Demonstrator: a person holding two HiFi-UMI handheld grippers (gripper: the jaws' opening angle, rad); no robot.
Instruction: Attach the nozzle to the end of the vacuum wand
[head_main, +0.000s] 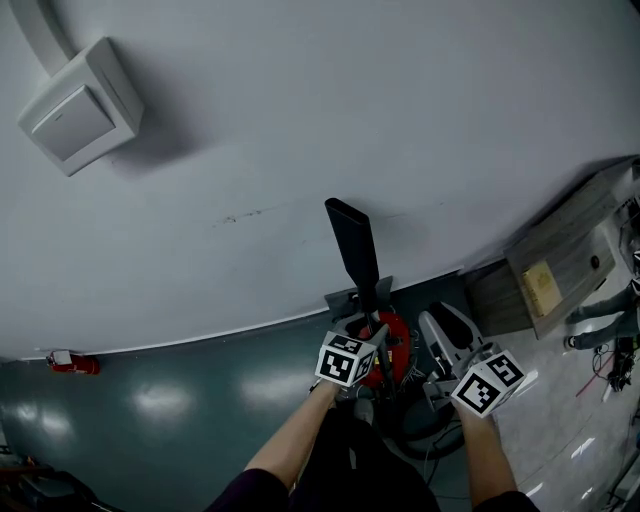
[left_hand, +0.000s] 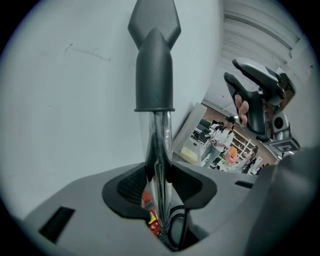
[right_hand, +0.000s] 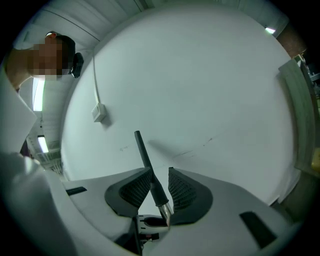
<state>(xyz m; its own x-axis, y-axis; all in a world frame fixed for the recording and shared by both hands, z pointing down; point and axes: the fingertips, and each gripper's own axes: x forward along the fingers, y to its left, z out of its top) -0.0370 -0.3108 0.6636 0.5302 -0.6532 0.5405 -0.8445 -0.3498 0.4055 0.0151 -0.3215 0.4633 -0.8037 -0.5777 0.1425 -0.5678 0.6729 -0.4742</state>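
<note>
Nozzle (head_main: 352, 240) sat on far end of wand (left_hand: 159, 145), aimed at wall (head_main: 300, 120) ahead. Wand ran btwn fingers (left_hand: 127, 189) of left gripper (left_hand: 159, 175); right gripper (head_main: 447, 330) just to its right, apart from it. Wall box (head_main: 78, 105) up & far left; cabinet (head_main: 560, 250) at right, on floor (head_main: 180, 400) by wall

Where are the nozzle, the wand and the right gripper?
nozzle (left_hand: 155, 60): left gripper view, on its dark round body.
wand (left_hand: 160, 136): left gripper view, on the shiny tube just below the nozzle.
right gripper (right_hand: 160, 172): right gripper view, midway between its open jaws.
</note>
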